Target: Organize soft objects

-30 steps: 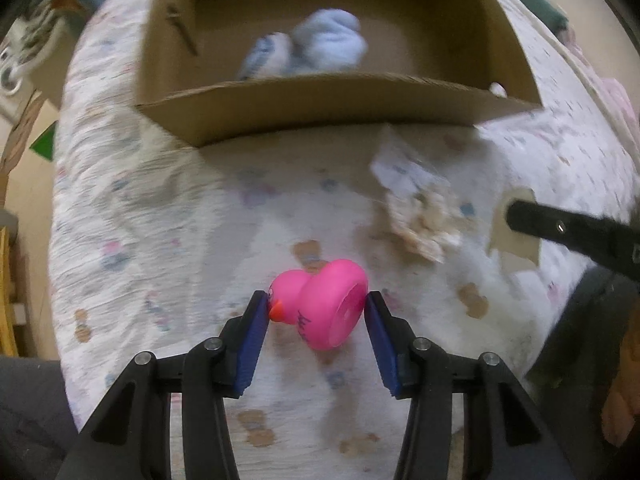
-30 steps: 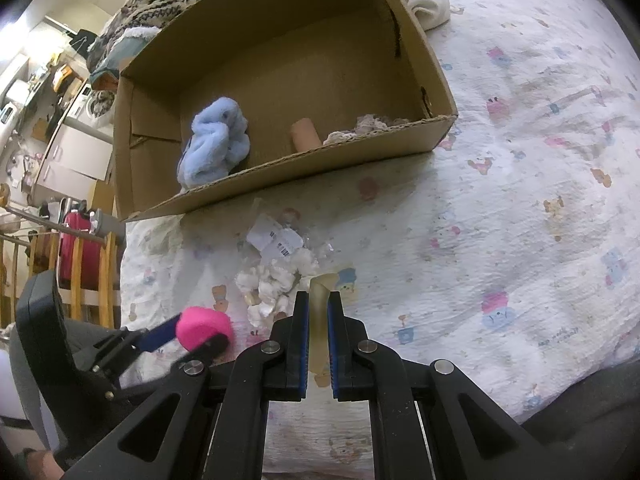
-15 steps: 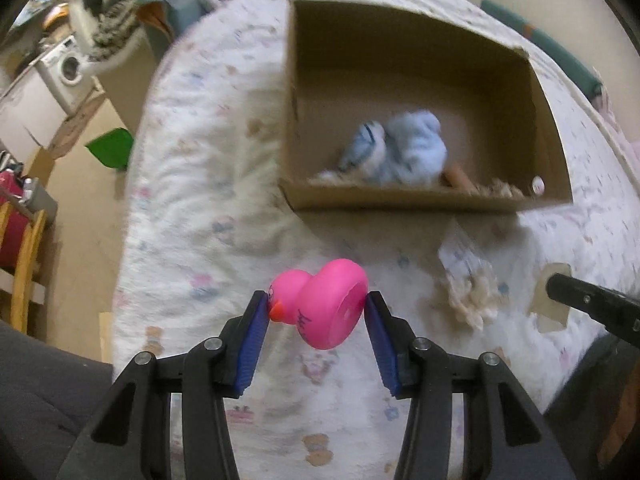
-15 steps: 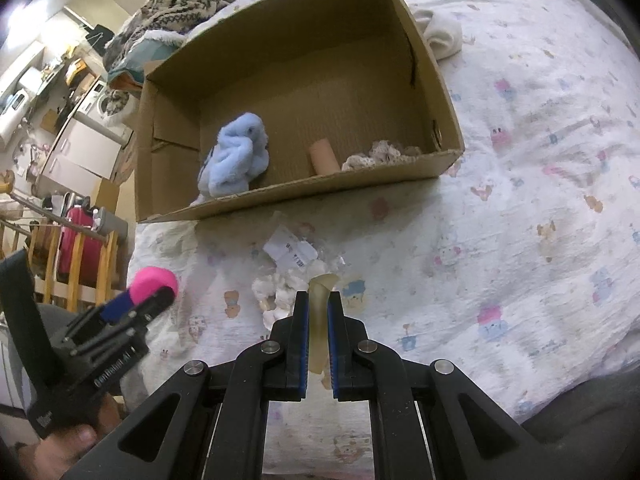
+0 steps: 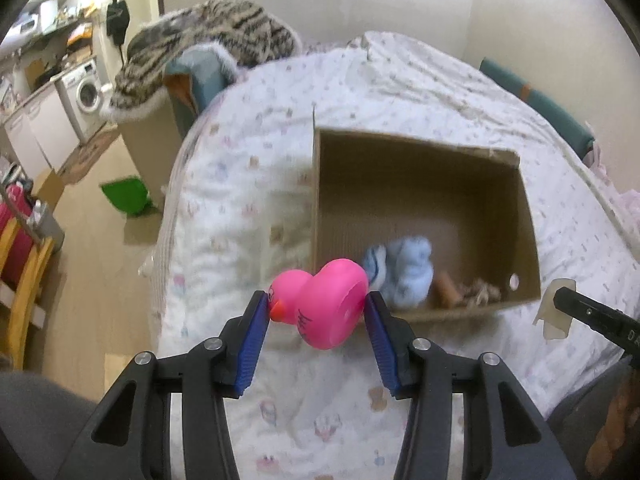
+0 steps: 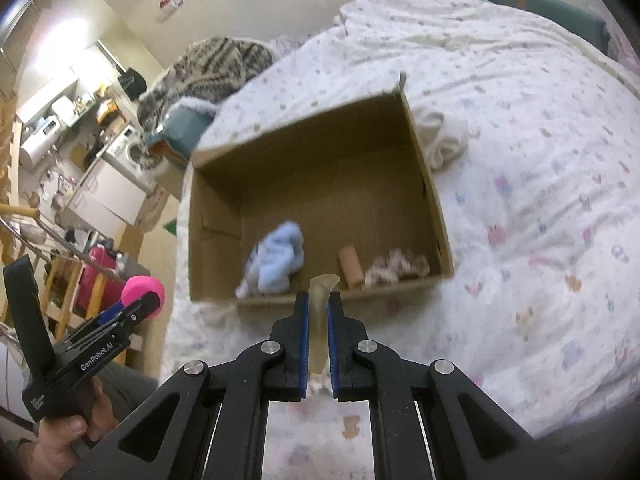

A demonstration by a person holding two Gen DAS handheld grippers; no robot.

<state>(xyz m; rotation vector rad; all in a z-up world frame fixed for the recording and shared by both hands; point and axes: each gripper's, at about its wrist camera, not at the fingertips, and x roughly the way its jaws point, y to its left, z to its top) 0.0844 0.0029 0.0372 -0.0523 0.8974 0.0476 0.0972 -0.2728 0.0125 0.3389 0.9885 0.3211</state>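
Observation:
My left gripper (image 5: 316, 308) is shut on a pink rubber duck (image 5: 324, 304), held in the air short of the cardboard box (image 5: 524, 216); the right wrist view shows the duck (image 6: 143, 294) at the far left. My right gripper (image 6: 318, 312) is shut on a thin beige flat soft piece (image 6: 322, 304), lifted above the bed just before the box's (image 6: 430, 200) near wall. In the left wrist view that piece (image 5: 554, 312) hangs at the right edge. Inside the box lie a light blue plush (image 6: 280, 260), a tan cylinder (image 6: 351, 266) and a beige knotted rope piece (image 6: 396, 266).
The box sits on a bed with a white printed sheet (image 6: 540, 184). A rolled white cloth (image 6: 444, 140) lies beside the box's right wall. A striped blanket (image 5: 208, 44) is heaped past the bed's far corner. A washing machine (image 5: 86, 96) and a wooden chair (image 5: 24, 280) stand on the left.
Both grippers have risen off the bed with their loads and tilted up, so more of the room shows. The bag of white puffs on the sheet has dropped out of view.

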